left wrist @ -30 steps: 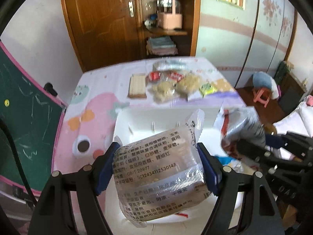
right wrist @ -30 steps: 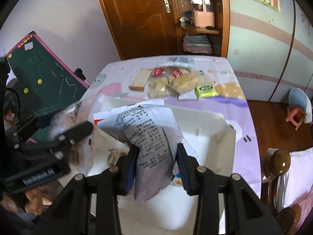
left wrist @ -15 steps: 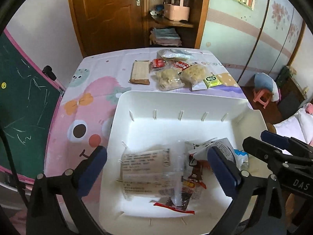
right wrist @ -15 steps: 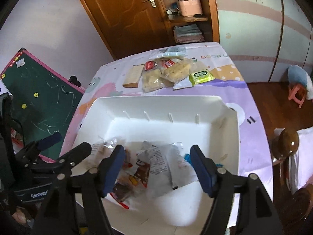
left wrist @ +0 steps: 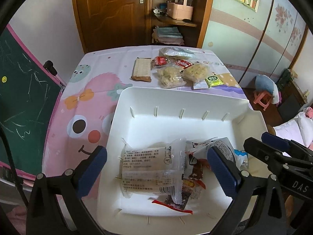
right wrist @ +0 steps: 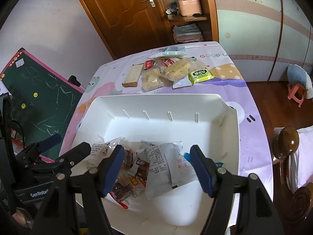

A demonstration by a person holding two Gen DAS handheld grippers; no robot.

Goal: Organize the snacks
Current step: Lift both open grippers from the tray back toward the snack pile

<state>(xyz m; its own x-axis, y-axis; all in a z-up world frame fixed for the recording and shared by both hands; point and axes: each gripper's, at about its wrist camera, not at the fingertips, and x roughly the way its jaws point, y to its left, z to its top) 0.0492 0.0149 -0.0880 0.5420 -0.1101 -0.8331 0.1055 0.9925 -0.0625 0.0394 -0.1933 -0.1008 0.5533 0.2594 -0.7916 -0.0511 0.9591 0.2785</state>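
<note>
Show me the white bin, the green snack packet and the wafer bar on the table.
white bin [left wrist: 176, 96], left wrist view, far rim.
green snack packet [right wrist: 200, 75], right wrist view, middle of its printed face.
wafer bar [left wrist: 141, 69], left wrist view, middle of its top.

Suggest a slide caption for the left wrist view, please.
Open left gripper above a white bin holding snack packets; more snacks wait on the table.

A smooth white plastic bin [left wrist: 176, 98] holds glossy, crinkled clear film packets [left wrist: 150, 168]; behind, varnished wood door [left wrist: 109, 9].
</note>
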